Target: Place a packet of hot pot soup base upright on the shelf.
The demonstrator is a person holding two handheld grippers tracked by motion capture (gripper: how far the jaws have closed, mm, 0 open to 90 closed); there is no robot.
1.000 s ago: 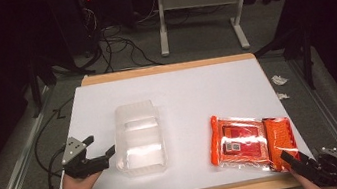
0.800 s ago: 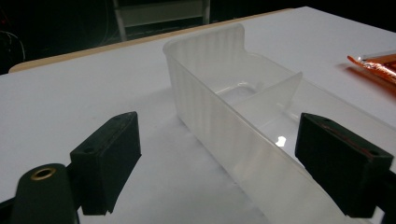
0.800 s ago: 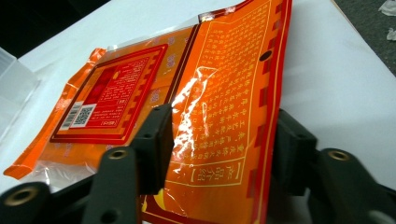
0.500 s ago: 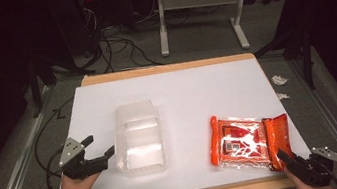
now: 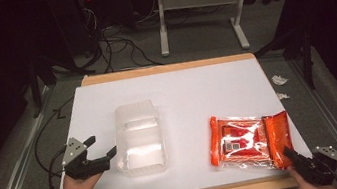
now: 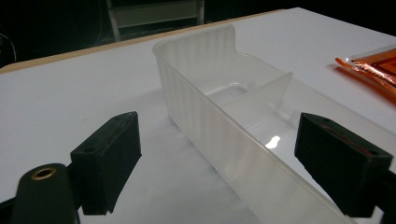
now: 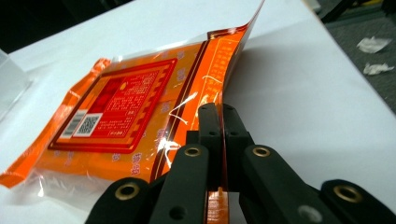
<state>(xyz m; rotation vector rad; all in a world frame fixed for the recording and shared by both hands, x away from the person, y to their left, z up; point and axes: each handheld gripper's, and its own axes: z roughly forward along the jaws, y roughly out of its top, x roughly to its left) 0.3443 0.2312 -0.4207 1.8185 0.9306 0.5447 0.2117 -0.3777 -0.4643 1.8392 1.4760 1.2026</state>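
Two grippers: right gripper clamps flat orange plastic packet edge; left gripper wide open, apparently straddling translucent plastic divided container wall.

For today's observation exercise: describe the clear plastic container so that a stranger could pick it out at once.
Start at the white table and look to its near left part. The clear plastic container sits there by the open left gripper. Unlike the flat orange packet, it is colourless, box-shaped and split by a divider.
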